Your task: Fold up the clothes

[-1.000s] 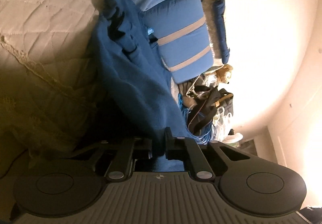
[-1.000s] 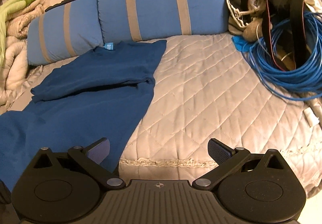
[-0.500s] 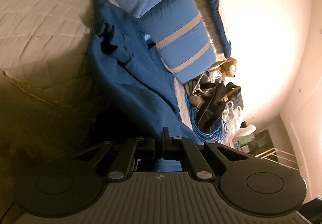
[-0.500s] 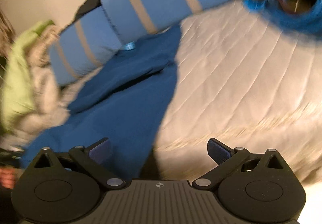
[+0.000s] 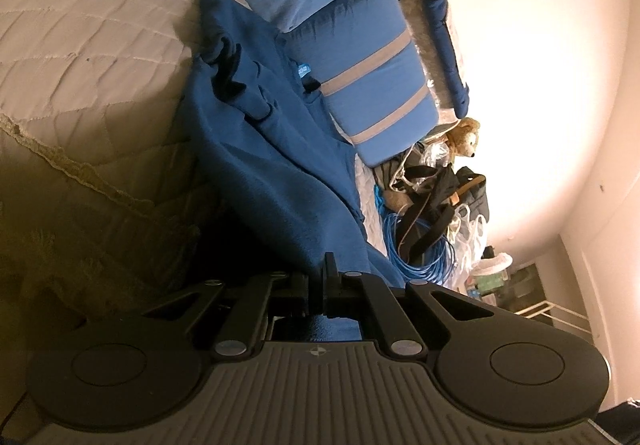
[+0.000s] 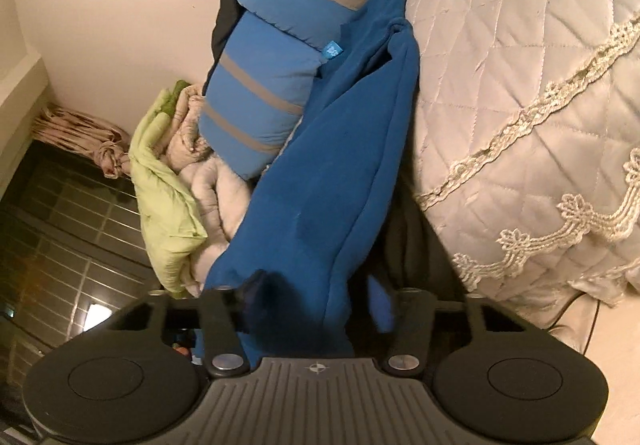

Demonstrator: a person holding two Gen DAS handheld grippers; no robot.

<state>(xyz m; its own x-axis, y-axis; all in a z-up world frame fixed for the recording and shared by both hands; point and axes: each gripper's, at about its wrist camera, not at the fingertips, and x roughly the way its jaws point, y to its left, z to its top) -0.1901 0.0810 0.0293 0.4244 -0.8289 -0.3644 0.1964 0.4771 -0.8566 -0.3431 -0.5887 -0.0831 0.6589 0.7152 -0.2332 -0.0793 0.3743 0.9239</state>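
A dark blue fleece garment [image 5: 256, 133] lies on a quilted beige bedspread [image 5: 80, 25] and runs up to striped blue pillows. My left gripper [image 5: 322, 281] is shut on the garment's near edge, its two fingers pressed together over the cloth. In the right wrist view the same garment [image 6: 320, 173] hangs down between the fingers of my right gripper [image 6: 316, 301]. Those fingers stand partly apart with cloth draped over and between them; blur hides whether they pinch it.
Two blue pillows with grey stripes [image 5: 352, 57] [image 6: 272, 85] lie along the bed head. A coil of blue cable [image 5: 416, 245], bags and a teddy bear [image 5: 460, 133] sit beyond. A green and beige blanket pile [image 6: 172, 185] lies by the pillows. The bedspread's lace edge [image 6: 540, 133] drops off nearby.
My right gripper has rolled sideways and moved left onto the garment's edge, with its fingers narrowed around the cloth. My left gripper stays shut on the garment, nearly still.
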